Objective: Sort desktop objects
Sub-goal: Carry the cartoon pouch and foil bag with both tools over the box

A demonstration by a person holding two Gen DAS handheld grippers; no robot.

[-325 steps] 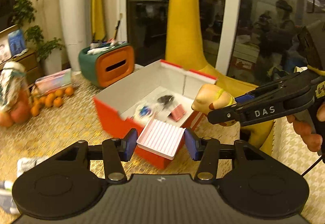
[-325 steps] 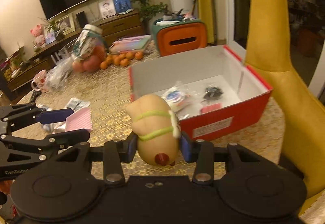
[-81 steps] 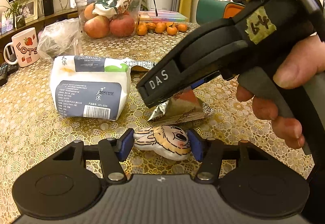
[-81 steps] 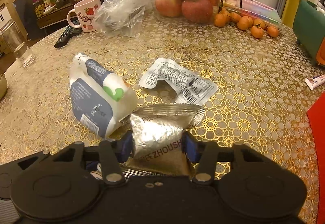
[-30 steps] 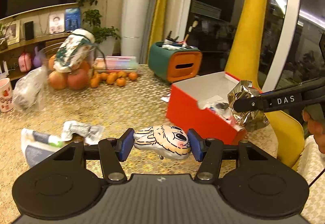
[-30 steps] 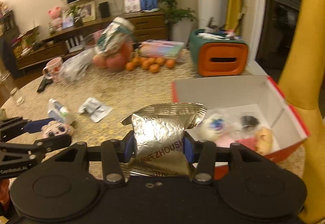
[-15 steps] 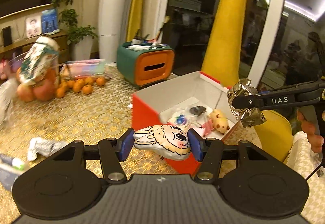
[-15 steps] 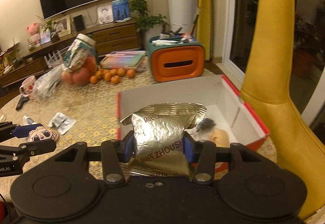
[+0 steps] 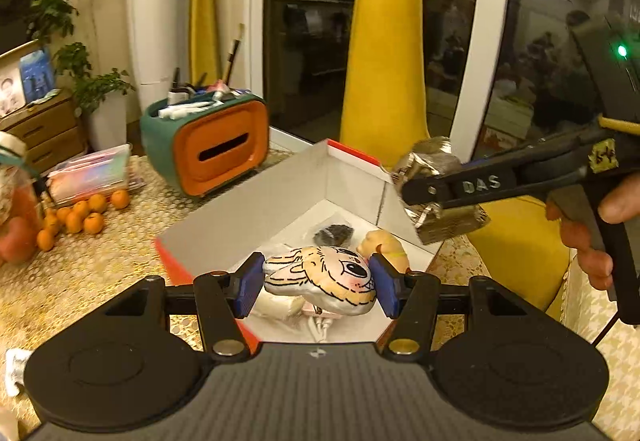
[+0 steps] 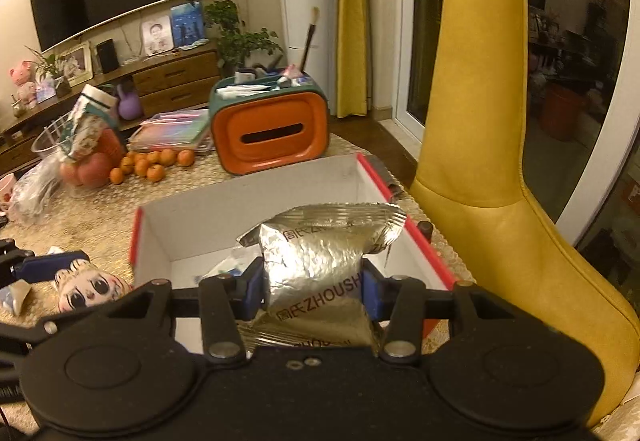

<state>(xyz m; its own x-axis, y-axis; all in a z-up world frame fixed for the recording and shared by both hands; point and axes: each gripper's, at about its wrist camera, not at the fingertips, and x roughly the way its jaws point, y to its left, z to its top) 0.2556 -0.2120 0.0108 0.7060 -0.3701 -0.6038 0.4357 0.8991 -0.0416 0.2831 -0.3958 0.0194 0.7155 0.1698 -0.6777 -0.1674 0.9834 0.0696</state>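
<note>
My left gripper [image 9: 316, 283] is shut on a small cartoon-face plush [image 9: 320, 279] and hangs over the near part of the red box [image 9: 280, 209] with white inner walls. My right gripper [image 10: 312, 291] is shut on a crinkled silver foil packet [image 10: 316, 261] above the same box [image 10: 248, 213]. In the left wrist view the right gripper [image 9: 416, 197] reaches in from the right with the foil packet [image 9: 432, 165] over the box's far right wall. The box holds a tan toy [image 9: 384, 243] and a dark wrapped item [image 9: 334, 233]. The plush [image 10: 90, 287] also shows at the left of the right wrist view.
An orange and teal storage case [image 9: 216, 141] stands behind the box, with small oranges [image 9: 76, 215] and a flat plastic case [image 9: 92, 173] to its left. A yellow chair [image 10: 492, 145] rises just right of the table edge. A fruit bowl [image 10: 86, 157] sits at far left.
Both grippers have swung right and closer to the red box, which now fills the middle of both views. The plush and the foil packet stay gripped.
</note>
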